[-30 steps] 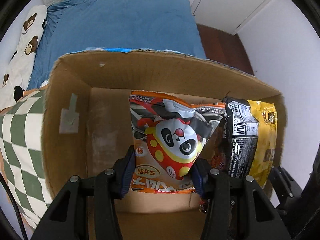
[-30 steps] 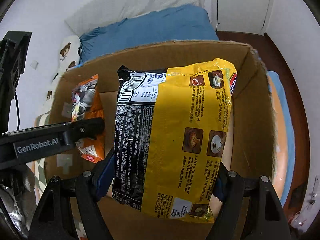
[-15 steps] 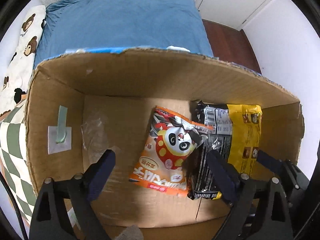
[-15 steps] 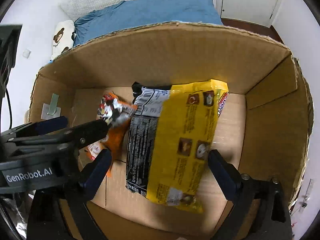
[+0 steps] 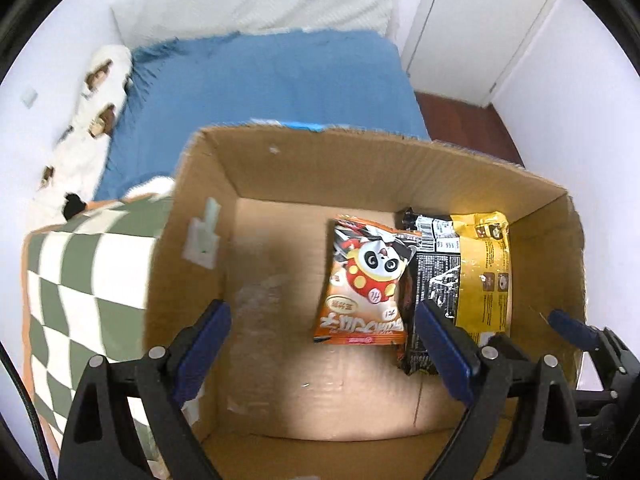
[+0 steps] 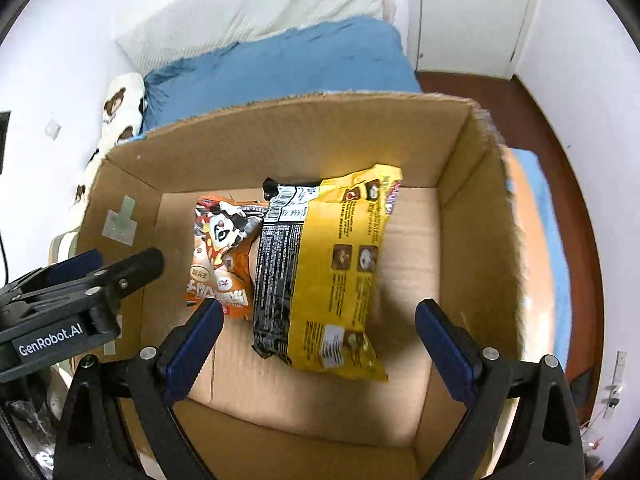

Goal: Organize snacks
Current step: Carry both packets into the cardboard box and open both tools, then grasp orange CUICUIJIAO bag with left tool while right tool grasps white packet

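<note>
**Two snack bags are lying in the box**

I am holding both grippers over the box. My left gripper point(image 5: 324, 344) is standing wide and gripping nothing. My right gripper point(image 6: 320, 344) is standing wide too, with nothing in it.

Just past my fingers, both bags are lying flat on the bottom of the box point(image 5: 360, 168). The panda bag point(image 5: 366, 280) is sitting between my left fingers but lower down, not touching them. The yellow bag point(image 6: 332, 264) is lying below and between my right fingers, also not touching. The two bags are lying side by side, and the yellow bag's dark edge is overlapping the panda bag a little.

I am guessing both bags are light, soft and crinkly. The shiny wrap may be slippery, and what is inside may break if I squeeze hard. If I need to move one, I am thinking of pinching it gently across its two long sides.

The left part of the box floor is bare. Beyond the box, a blue blanket point(image 5: 260, 88) is lying on a bed, with a checked cloth point(image 5: 80, 272) at the left.
</note>
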Demonstrator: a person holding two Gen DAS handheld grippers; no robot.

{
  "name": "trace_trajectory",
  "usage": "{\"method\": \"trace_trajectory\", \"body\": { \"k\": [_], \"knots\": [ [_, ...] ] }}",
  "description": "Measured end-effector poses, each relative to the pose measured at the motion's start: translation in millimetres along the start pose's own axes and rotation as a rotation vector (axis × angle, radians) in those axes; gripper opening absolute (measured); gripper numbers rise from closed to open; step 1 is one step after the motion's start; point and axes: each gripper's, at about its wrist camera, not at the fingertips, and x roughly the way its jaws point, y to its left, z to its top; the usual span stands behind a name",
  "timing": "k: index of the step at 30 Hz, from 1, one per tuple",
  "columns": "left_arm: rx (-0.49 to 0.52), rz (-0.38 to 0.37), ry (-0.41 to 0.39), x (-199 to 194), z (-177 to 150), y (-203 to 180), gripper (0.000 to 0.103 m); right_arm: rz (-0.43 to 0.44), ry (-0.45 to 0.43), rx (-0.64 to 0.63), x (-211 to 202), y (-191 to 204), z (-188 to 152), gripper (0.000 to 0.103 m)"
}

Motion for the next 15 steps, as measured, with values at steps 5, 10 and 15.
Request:
{"method": "trace_trajectory", "body": {
  "k": [5,10,15],
  "knots": [
    [0.013,0.030,-0.092,-37.3,-19.8,-0.6,0.094,-0.020,-0.079,-0.001,-34.5,15.0,-17.1,0.099],
    [0.033,0.041,-0.163,-71.3,-33.5,3.4,0.094,-0.023,-0.147,0.000,-68.9,22.4,-35.4,0.099],
    [0.045,0.041,-0.217,-100.0,-50.5,0.3,0.094,-0.004,-0.195,0.004,-101.9,24.4,-52.5,0.099]
  ]
}}
